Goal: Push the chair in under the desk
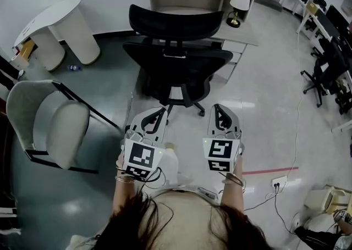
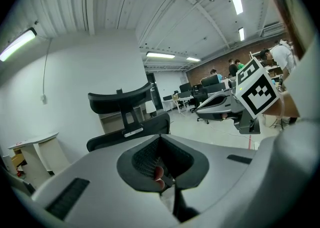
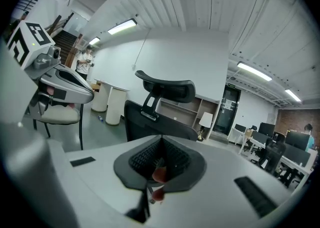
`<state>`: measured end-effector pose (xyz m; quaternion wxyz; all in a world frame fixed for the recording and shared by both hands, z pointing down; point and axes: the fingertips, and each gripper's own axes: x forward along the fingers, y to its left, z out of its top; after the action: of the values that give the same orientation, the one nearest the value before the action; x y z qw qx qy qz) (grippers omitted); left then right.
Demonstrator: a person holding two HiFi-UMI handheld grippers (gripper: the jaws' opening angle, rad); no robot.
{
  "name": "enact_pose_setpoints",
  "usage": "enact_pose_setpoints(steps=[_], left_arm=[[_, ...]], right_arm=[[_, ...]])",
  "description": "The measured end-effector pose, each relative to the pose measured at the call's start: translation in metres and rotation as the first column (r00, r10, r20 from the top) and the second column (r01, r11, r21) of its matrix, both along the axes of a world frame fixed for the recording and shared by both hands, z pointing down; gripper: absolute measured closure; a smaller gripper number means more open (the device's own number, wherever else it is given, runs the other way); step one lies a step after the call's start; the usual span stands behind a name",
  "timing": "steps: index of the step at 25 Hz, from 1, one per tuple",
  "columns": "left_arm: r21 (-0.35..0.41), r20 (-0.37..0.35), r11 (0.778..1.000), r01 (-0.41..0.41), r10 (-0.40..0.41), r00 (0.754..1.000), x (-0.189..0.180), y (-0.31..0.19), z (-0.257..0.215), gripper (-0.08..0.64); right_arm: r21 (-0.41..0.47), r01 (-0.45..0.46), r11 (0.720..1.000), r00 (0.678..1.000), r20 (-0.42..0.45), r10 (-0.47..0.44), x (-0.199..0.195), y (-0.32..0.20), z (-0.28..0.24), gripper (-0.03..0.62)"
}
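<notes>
**Black chair at the desk, both tools shut and empty**

Black mesh office chair with a headrest (image 1: 175, 62) placed facing the pale wooden desk with shelves (image 1: 242, 37), backrest turned toward the person. Front of the seat close against the desk edge; cannot tell from above how far under it reaches. Fits either a chair awaiting a last shove or one already pushed home and let go.

Left gripper (image 1: 154, 116) and right gripper (image 1: 222, 112) held side by side, near level, aimed at the backrest yet apart from it. Jaws of both pressed fully together, gripping nothing. Probably shut to serve as blunt, stiff ends for shoving rather than for grasping.

Grey padded chair on a black frame (image 1: 49, 122) parked well off to the left, clear of the path.
</notes>
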<state>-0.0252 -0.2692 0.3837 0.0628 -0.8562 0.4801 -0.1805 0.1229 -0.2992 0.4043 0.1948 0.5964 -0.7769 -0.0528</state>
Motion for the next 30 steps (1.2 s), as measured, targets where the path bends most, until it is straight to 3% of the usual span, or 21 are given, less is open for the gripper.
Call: enact_pose_setpoints(steps=[9, 18, 23, 30], left_arm=[[0.014, -0.037, 1.000, 0.008, -0.007, 0.999, -0.001, 0.031, 0.000, 0.548], [0.015, -0.021, 1.000, 0.025, -0.024, 0.999, -0.006, 0.062, 0.009, 0.548], [0.018, -0.065, 1.000, 0.020, -0.018, 0.998, -0.007, 0.072, 0.003, 0.548], [0.052, -0.005, 0.998, 0.037, -0.036, 0.999, -0.010, 0.078, 0.000, 0.548]], right_arm=[[0.023, -0.010, 1.000, 1.000, 0.026, 0.010, 0.002, 0.033, -0.002, 0.568], [0.028, -0.015, 0.999, 0.999, 0.037, 0.014, 0.001, 0.062, 0.005, 0.568], [0.028, -0.004, 1.000, 0.999, 0.032, 0.003, -0.002, 0.071, 0.005, 0.568], [0.020, -0.013, 1.000, 0.999, 0.042, 0.012, -0.002, 0.073, 0.010, 0.569]])
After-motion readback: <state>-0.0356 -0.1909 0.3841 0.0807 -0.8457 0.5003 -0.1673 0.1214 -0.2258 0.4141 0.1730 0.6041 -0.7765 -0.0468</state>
